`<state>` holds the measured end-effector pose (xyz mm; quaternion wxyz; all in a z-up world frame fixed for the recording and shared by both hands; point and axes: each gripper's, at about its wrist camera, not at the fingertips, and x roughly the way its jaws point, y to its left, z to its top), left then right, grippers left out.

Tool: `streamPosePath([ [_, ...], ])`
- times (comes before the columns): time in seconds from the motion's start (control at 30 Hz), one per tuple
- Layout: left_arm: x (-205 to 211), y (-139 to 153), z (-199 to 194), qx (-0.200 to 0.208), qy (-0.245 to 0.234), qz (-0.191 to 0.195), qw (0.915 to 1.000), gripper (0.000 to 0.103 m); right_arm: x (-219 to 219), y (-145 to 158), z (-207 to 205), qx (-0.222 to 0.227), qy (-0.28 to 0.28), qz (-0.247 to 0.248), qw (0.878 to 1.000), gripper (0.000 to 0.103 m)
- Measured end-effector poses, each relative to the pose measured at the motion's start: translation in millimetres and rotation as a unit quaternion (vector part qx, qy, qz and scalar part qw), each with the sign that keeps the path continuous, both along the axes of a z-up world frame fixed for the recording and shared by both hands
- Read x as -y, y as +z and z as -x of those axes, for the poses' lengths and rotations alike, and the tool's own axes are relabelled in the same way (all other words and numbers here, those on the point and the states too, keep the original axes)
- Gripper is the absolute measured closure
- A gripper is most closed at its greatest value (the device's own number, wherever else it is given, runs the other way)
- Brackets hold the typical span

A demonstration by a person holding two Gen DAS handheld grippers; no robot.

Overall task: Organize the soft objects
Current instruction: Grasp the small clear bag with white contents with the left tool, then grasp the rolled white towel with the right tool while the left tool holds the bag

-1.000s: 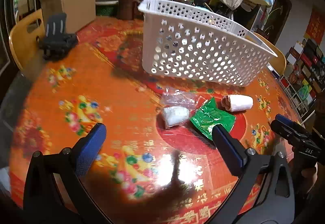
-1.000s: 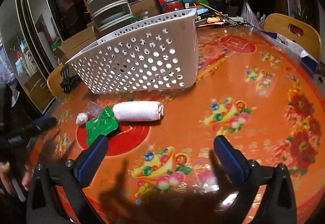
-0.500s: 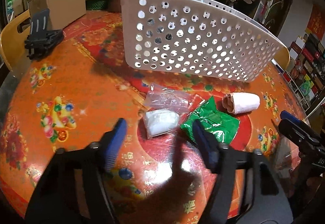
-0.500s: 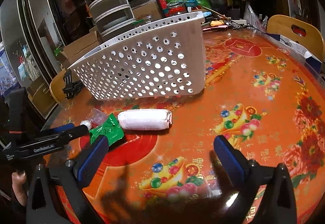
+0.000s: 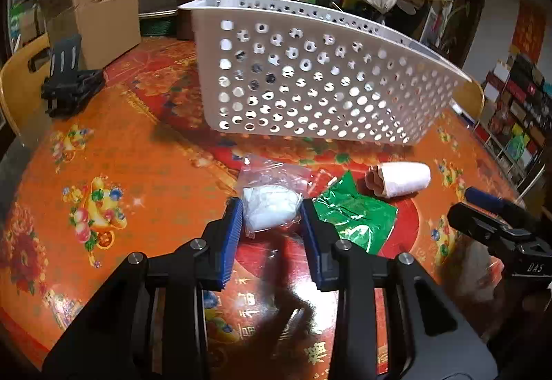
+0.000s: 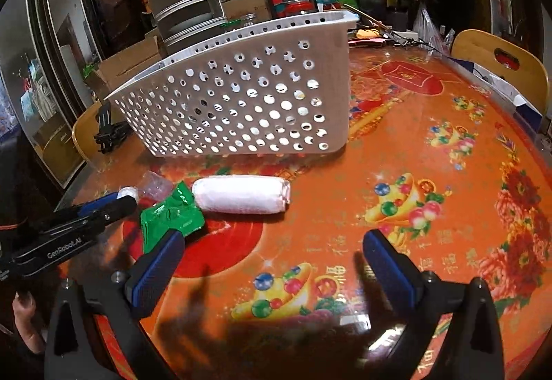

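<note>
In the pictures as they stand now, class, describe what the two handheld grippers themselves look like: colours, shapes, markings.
Left gripper: black angular frame, silver bolts, two ribbed blue pads; its side reads "GenRobot.AI". Right gripper: the same black frame and blue pads, with "DAS" printed in white.

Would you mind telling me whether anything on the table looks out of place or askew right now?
The white basket looks tipped: its rim slants and it does not sit flat on the table. The white bag, between the left gripper pads, the green packet and the rolled towel lie loose outside it.
</note>
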<state>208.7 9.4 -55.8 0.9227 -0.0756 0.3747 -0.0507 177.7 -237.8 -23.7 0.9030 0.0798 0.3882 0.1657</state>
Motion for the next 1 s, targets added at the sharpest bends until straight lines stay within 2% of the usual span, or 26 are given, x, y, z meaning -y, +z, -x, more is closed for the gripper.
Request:
streamPosePath([
  [0.1, -8.6, 2.0, 1.3, 0.001, 0.003, 0.016, 0.9999, 0.072, -14.1, -3.0, -12.0, -0.013, 0.002, 0.010, 1.000, 0.001],
  [0.23, -11.1, 2.7, 3.3, 0.003, -0.002, 0.019, 0.9998, 0.072, -31.1, -2.1, -25.3, -0.017, 0.003, 0.032, 0.999, 0.014],
  [0.57, -10.4, 1.8, 4.3, 0.004, -0.015, 0.026, 0.9995, 0.071, -50.9, -7.4, -49.2, -0.035, 0.000, 0.060, 0.998, 0.015],
  [0.6, -10.6, 1.8, 4.5, 0.003, -0.016, 0.027, 0.9995, 0.071, -52.3, -7.9, -50.4, -0.036, 0.000, 0.062, 0.997, 0.016],
  [0.63, -10.5, 1.7, 4.3, 0.003, -0.017, 0.028, 0.9995, 0.071, -54.1, -8.9, -51.6, -0.038, 0.001, 0.065, 0.997, 0.022],
  [1.0, -10.4, 1.3, 3.9, 0.002, -0.024, 0.031, 0.9992, 0.071, -63.0, -12.7, -57.4, -0.044, 0.000, 0.103, 0.994, 0.027],
])
